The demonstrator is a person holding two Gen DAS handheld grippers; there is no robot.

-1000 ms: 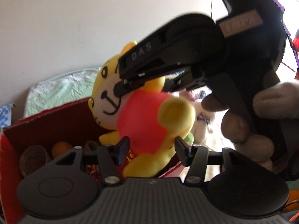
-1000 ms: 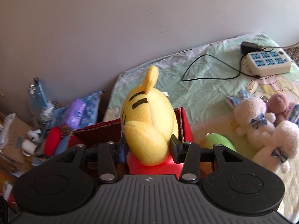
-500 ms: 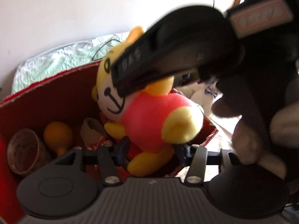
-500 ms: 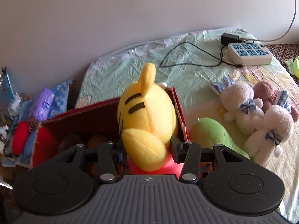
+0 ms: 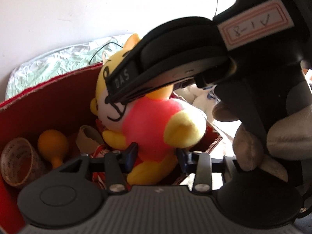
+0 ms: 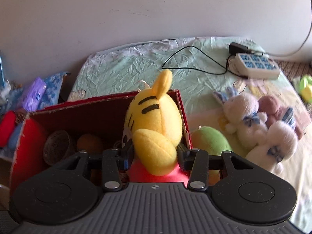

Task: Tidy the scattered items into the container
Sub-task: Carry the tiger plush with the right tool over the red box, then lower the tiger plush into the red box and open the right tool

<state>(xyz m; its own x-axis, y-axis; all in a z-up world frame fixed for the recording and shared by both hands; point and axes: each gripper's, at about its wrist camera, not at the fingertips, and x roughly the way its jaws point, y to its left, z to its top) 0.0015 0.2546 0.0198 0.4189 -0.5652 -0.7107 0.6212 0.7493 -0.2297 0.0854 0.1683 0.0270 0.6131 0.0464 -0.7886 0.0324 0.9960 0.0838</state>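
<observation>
A yellow plush tiger (image 5: 156, 120) in a red shirt hangs over the right end of the open red cardboard box (image 5: 48, 101), its legs down inside. My left gripper (image 5: 157, 154) grips its lower body from the front, and the jaws are closing, with the pads pressing into the plush. My right gripper (image 6: 155, 156) holds the plush tiger (image 6: 154, 120) from behind, jaws closing on a yellow limb. In the left wrist view a gloved hand (image 5: 253, 146) holds that black right gripper across the tiger's face. The red cardboard box (image 6: 87, 117) fills the left half of the right wrist view.
Inside the box lie a tape roll (image 5: 17, 163) and an orange rattle-shaped toy (image 5: 52, 144). On the bed right of the box sit a green plush (image 6: 210, 140), white plush rabbits (image 6: 243, 120) and a power strip (image 6: 257, 66) with its cable. Clutter (image 6: 33, 95) lies left of the bed.
Both grippers have come down with the plush tiger, which now hangs lower, inside the box's right end. The left jaws have drawn closer together on it.
</observation>
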